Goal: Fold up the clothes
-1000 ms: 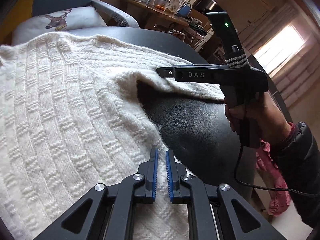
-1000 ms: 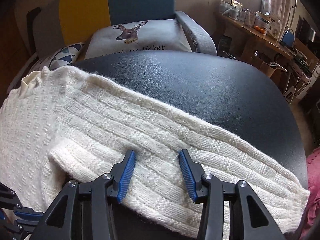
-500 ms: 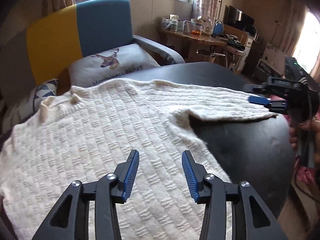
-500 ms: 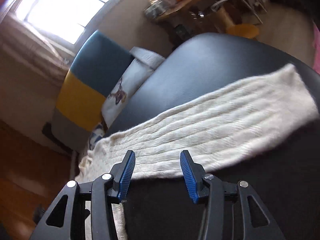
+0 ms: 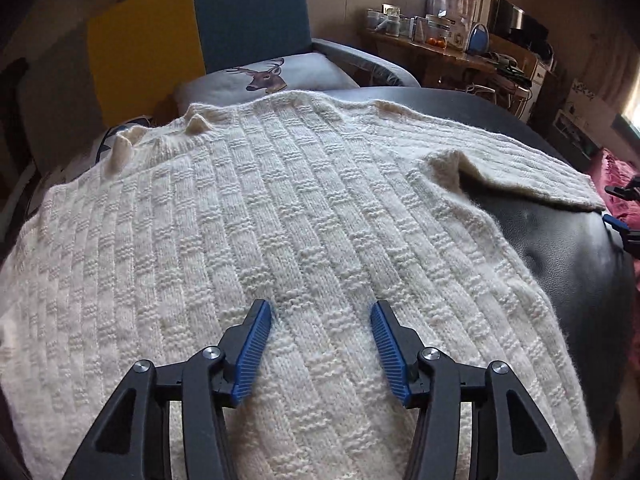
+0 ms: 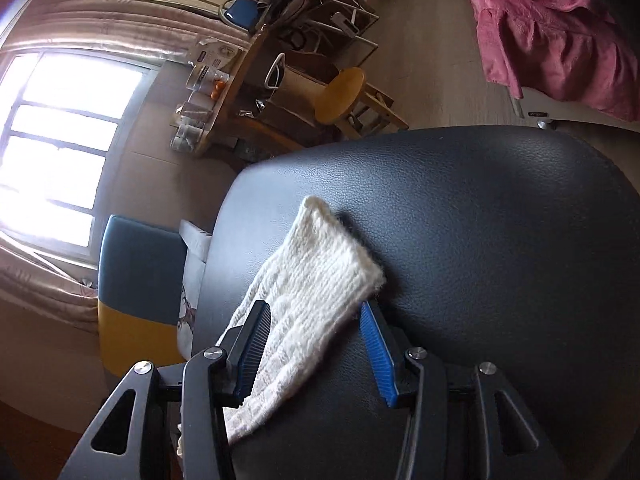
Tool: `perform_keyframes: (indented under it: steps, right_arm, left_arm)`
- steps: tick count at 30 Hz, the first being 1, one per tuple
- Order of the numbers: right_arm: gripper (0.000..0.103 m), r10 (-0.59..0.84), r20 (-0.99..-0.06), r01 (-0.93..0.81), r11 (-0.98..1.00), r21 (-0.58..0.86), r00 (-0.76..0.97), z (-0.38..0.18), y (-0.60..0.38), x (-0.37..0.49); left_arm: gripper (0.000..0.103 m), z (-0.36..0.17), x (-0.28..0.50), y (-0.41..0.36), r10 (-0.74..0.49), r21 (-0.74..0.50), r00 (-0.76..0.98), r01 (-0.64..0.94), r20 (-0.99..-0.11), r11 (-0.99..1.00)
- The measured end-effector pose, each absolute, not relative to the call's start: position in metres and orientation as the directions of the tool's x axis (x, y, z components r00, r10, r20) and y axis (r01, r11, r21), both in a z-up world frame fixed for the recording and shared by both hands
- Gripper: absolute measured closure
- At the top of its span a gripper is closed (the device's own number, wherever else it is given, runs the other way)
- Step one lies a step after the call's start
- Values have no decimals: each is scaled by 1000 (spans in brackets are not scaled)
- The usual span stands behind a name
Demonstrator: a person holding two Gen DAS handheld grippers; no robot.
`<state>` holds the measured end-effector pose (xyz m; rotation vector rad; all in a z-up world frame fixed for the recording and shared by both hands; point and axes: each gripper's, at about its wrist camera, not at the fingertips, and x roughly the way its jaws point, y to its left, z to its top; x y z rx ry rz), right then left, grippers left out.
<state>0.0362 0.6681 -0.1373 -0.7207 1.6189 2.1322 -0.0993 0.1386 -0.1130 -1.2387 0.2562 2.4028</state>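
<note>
A cream knitted sweater (image 5: 248, 216) lies spread flat on a black leather table (image 5: 560, 264), one sleeve (image 5: 520, 168) stretched out to the right. My left gripper (image 5: 320, 316) hovers over the sweater's body; its jaws are opening and its pads press on nothing. In the right wrist view the sleeve's cuff end (image 6: 320, 272) lies on the black table (image 6: 500, 240). My right gripper (image 6: 316, 320) stands open around the cuff, with the knit between its pads but not pinched. The right gripper's fingertips (image 5: 618, 222) show at the right edge of the left wrist view.
A blue and yellow armchair (image 5: 192, 36) with a deer cushion (image 5: 268, 76) stands behind the table. A cluttered wooden desk (image 5: 452, 52) and a round stool (image 6: 340, 96) lie beyond. A pink garment (image 6: 560, 28) hangs at the right.
My left gripper has opened and swung to face across the sweater's body. The right gripper has rolled hard and travelled along the sleeve to its cuff end.
</note>
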Motion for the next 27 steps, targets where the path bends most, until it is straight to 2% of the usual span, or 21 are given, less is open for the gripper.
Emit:
perform_keyframes:
  steps: [8, 11, 12, 13, 17, 19, 23, 25, 27]
  right_arm:
    - [58, 66, -596, -585, -305, 752, -800, -137, 665, 20]
    - [76, 75, -633, -614, -351, 706, -771, -138, 667, 7]
    - [89, 78, -649, -625, -377, 683, -756, -138, 667, 1]
    - [94, 77, -661, -630, -406, 663, -746, -137, 666, -2]
    - [95, 87, -706, -623, -555, 551, -703, -129, 657, -15]
    - [95, 68, -704, -603, -579, 549, -707, -125, 655, -18]
    - [95, -25, -637, -451, -685, 572, -771, -100, 627, -32]
    - [95, -83, -631, -373, -744, 554, -771, -91, 602, -46]
    - [95, -106, -654, -317, -810, 493, -749, -86, 572, -61]
  left_arm:
    - [47, -112, -98, 138, 297, -45, -506, -451, -810, -891]
    - [46, -112, -99, 137, 303, -52, -502, -453, -810, -890]
    - [46, -113, -99, 137, 304, -52, -501, -455, -810, -889]
    - [46, -113, -99, 137, 305, -52, -500, -456, -811, -888]
    - [45, -114, -98, 137, 311, -57, -496, -461, -811, -885]
    - [45, -114, -99, 137, 316, -67, -491, -460, -812, -885]
    - [44, -111, -103, 138, 321, -87, -463, -459, -826, -884]
    - [45, -105, -114, 139, 356, -150, -417, -451, -836, -880]
    - [45, -93, -129, 143, 433, -264, -362, -432, -826, -863]
